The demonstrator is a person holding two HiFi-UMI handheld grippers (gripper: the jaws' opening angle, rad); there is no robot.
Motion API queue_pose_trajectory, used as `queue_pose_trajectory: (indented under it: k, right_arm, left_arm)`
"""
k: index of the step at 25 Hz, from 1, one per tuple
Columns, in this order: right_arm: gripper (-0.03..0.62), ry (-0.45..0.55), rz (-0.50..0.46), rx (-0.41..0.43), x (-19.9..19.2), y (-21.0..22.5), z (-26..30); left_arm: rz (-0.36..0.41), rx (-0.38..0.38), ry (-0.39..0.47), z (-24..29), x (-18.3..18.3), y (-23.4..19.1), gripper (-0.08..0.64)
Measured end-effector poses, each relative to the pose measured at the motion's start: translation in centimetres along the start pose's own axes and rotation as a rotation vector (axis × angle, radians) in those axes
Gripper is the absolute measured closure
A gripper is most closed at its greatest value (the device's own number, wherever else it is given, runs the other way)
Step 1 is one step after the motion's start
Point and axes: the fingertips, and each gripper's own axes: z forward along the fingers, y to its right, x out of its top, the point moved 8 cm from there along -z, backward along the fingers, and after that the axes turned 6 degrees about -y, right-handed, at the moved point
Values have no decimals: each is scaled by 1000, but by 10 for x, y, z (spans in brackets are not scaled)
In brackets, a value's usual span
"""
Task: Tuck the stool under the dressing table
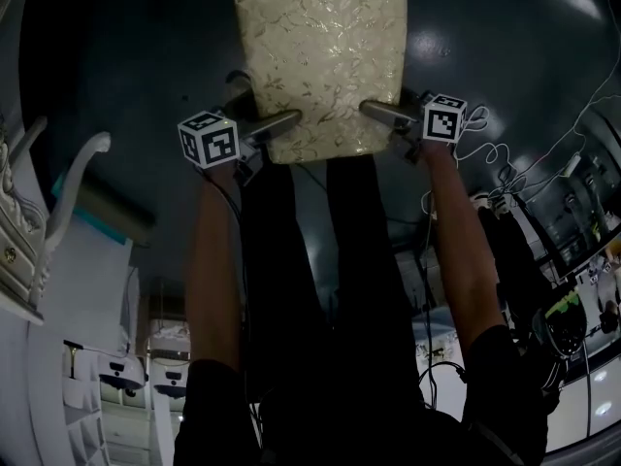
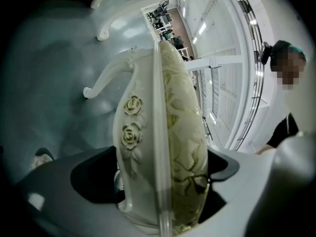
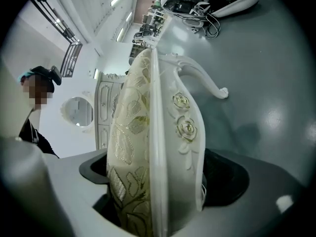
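**Near to far, places given from the stool.** The wearer's forearms (image 1: pixel 466 260) reach out to the near corners of the stool (image 1: pixel 320 56).

The left hand-held gripper (image 1: pixel 278 123) and the right hand-held gripper (image 1: pixel 381 113) each have one side edge of the seat between widely spread jaws. Both gripper views show a dark gap between one jaw and the white carved frame (image 2: pixel 131 132), so neither gripper clamps the seat. Whether the cushion face brushes the opposite jaw is hard to make out.

From above, the cushion hides the stool's legs. One curved leg (image 2: pixel 106 78) shows in the left gripper view, but whether its foot touches the dark floor (image 1: pixel 116 56) cannot be told.

Left of the stool and well apart from it, the dressing table (image 1: pixel 15 250) is cut off by the picture's edge. Right of the stool lie loose cables (image 1: pixel 505 158). Beyond the stool stands a person (image 2: pixel 284 132), partly cut off.
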Motion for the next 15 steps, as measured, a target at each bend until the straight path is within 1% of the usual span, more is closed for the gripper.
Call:
queue_pose_trajectory:
  k: [3,5,9,11,15]
  right_arm:
    - [43,-32,6,-1,-3,8,2]
    - [43,-44,8,-4,-4,9,1]
    - [43,-79,-26,-8,15,-4,-2]
    - [43,-102,-53,-4,16,-19,-5]
    - [43,-143,-109,1,-8,-82,-13]
  left_arm:
    - [-30,1,4,4,-9,-6,32]
    - [-53,-1,26,5,-16,-6,32]
    - [-67,-7,74,1,-13,2,32]
    - [-65,-6,109,-8,-19,16,32]
    - [-61,-3,226,-50,-59,65,32]
